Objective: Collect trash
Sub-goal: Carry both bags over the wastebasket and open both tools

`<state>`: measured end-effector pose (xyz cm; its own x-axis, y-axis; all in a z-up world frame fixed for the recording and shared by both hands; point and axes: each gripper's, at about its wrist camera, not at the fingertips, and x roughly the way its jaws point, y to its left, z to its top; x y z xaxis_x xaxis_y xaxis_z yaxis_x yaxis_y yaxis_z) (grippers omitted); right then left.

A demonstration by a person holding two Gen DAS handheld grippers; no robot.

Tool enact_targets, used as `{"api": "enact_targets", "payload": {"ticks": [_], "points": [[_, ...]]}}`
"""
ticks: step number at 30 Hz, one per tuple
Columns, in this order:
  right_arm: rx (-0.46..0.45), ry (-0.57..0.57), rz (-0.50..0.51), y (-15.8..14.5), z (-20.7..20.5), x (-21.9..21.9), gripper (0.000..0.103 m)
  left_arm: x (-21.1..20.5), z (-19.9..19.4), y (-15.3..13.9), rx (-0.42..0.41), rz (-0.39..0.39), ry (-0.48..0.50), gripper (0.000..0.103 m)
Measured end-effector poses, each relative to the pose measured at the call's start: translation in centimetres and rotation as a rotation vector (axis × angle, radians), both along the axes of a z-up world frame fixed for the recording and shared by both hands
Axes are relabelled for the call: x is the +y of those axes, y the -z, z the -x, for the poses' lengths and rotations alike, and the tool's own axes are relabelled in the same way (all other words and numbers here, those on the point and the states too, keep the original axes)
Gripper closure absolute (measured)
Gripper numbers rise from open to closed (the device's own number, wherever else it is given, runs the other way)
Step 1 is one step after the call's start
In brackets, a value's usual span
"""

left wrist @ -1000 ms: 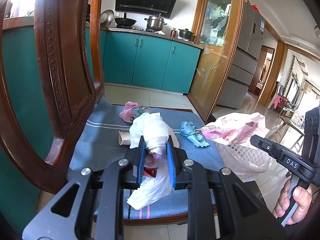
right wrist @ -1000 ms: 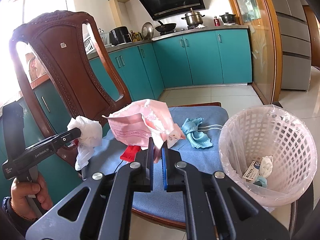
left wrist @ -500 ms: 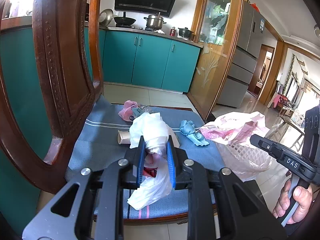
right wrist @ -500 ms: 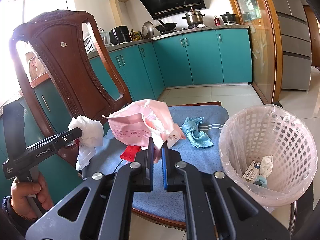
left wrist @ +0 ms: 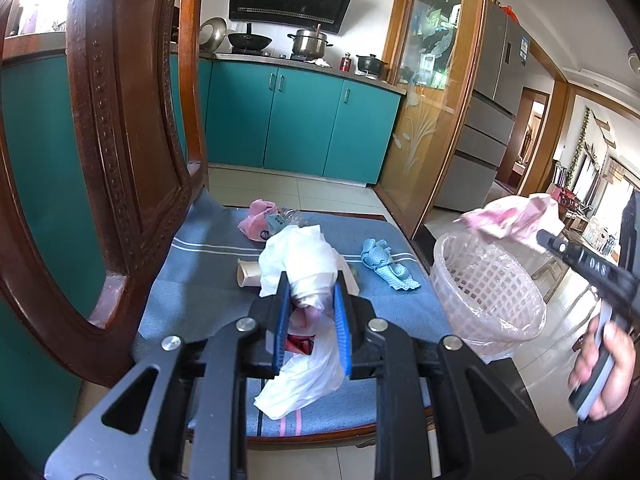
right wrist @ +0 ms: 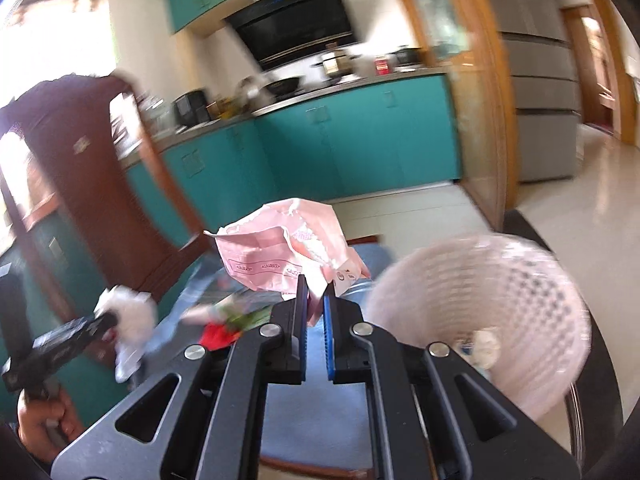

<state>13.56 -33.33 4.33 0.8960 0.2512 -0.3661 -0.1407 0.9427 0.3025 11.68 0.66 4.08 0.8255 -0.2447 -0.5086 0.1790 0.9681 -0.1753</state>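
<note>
Left gripper [left wrist: 311, 300] clamped on a crumpled white plastic bag [left wrist: 298, 258], blue pads pressed to its bunched middle, loose tail hanging below over the seat's front edge; something red tucked in the bag between the pads; right gripper [right wrist: 316, 294] pinched shut on the bottom edge of a torn pink wrapper [right wrist: 280, 246], held up in the air beside and above the rim of the white lattice waste basket [left wrist: 484, 292]; basket lined with clear film, standing off the right side of the chair, a few scraps at its bottom, blurred in the right wrist view; beyond the left gripper, on the blue striped seat cushion [left wrist: 200, 264], a cardboard tube [left wrist: 248, 274] partly hidden behind the bag, a crumpled light-blue cloth [left wrist: 386, 266] to the right, a pink wad [left wrist: 256, 222] near the back edge; carved dark wooden chair back [left wrist: 120, 152] rising at left; farther off, teal kitchen cabinets [left wrist: 296, 120] with pots on the counter above.
</note>
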Motion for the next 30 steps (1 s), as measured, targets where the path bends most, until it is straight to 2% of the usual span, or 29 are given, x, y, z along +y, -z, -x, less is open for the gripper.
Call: {"api": "enact_targets", "payload": {"ticks": [3, 4, 6, 7, 8, 10, 15, 18, 24, 25, 26, 27, 28, 30], "points": [[0.035, 0.095, -0.026, 0.5, -0.5, -3.1, 0.095, -0.3, 0.0, 0.2, 0.001, -0.007, 0.008, 0.082], [0.055, 0.126, -0.034, 0.7, -0.7, -3.8, 0.089, -0.4, 0.0, 0.2, 0.002, -0.009, 0.009, 0.082], [0.119, 0.184, -0.042, 1.6, -1.4, -5.2, 0.051, -0.6, -0.2, 0.4, 0.009, -0.011, 0.014, 0.082], [0.15, 0.2, -0.043, 2.0, -1.6, -5.6, 0.022, -0.9, -0.4, 0.6, 0.013, -0.014, 0.019, 0.082], [0.167, 0.219, -0.05, 2.4, -1.7, -5.9, 0.017, -1.2, -0.5, 0.7, 0.016, -0.017, 0.025, 0.082], [0.147, 0.253, -0.075, 2.3, -1.2, -6.6, 0.017, -2.0, -0.6, 1.0, 0.021, -0.022, 0.044, 0.082], [-0.022, 0.373, -0.177, 0.7, 2.0, -9.0, 0.007, -5.4, -0.8, 1.4, 0.033, -0.009, 0.135, 0.082], [-0.1, 0.465, -0.24, 0.5, 3.6, -11.2, 0.006, -9.5, -1.6, 1.2, 0.06, 0.027, 0.234, 0.082], [-0.134, 0.541, -0.324, 0.9, 4.8, -13.8, 0.006, -22.9, -4.7, -0.7, 0.059, 0.099, 0.474, 0.082], [-0.149, 0.55, -0.333, 0.8, 5.1, -14.0, 0.006, -24.5, -5.2, -0.9, 0.058, 0.101, 0.49, 0.076], [-0.163, 0.556, -0.336, 0.6, 5.4, -14.1, 0.006, -26.3, -6.1, -0.9, 0.063, 0.096, 0.506, 0.057], [-0.171, 0.558, -0.336, 0.4, 5.5, -14.1, 0.006, -27.6, -6.8, -0.8, 0.071, 0.091, 0.514, 0.043], [-0.179, 0.557, -0.335, 0.3, 5.6, -14.1, 0.006, -28.8, -7.4, -0.4, 0.081, 0.071, 0.5, 0.021], [-0.177, 0.544, -0.324, 0.2, 5.4, -13.5, 0.006, -29.1, -7.6, 0.1, 0.101, 0.037, 0.452, 0.019]]}}
